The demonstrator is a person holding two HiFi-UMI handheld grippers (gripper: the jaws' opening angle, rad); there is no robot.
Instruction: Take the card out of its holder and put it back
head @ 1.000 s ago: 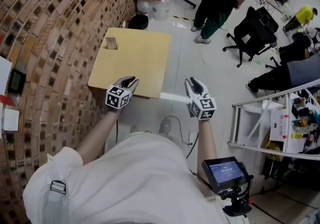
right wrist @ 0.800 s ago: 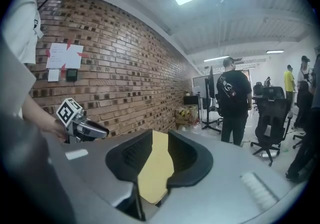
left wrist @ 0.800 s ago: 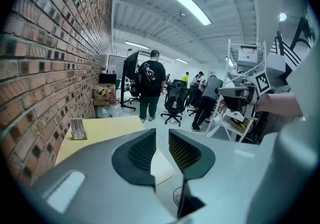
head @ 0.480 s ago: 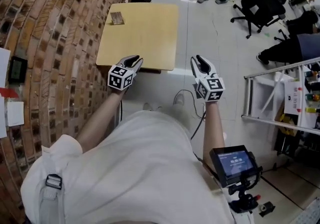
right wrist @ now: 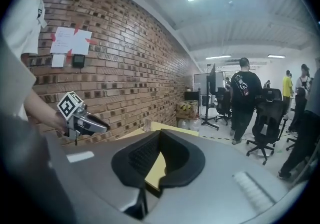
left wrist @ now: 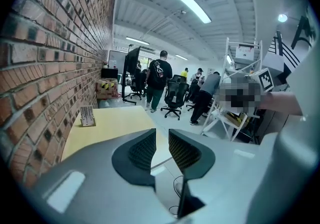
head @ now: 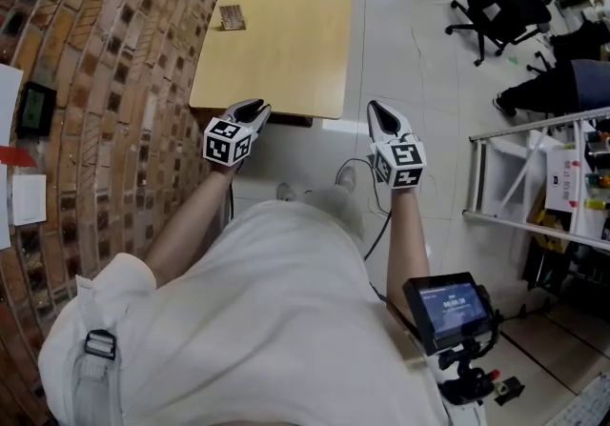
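Note:
The card stands in its small holder [head: 232,17] at the far left corner of the yellow table [head: 286,52], and shows again as the holder [left wrist: 88,116] close to the brick wall. My left gripper [head: 250,111] hovers at the table's near edge, far short of the holder. In its own view the left gripper [left wrist: 161,136] is open with nothing between its pads. My right gripper [head: 381,114] hangs over the floor just right of the table's near corner. Its jaws have just been closing, and in its own view the right gripper [right wrist: 160,134] is shut and empty.
A brick wall [head: 105,52] runs along the table's left side. Office chairs [head: 496,0] and people stand beyond the table. A metal ladder and shelf [head: 534,176] stand to the right, a small monitor on a stand [head: 448,305] sits behind me, and a cable [head: 357,172] lies on the floor.
Both grippers have moved forward toward the table's near edge, and the table now sits closer in view. The right gripper's jaws, open before, have come together.

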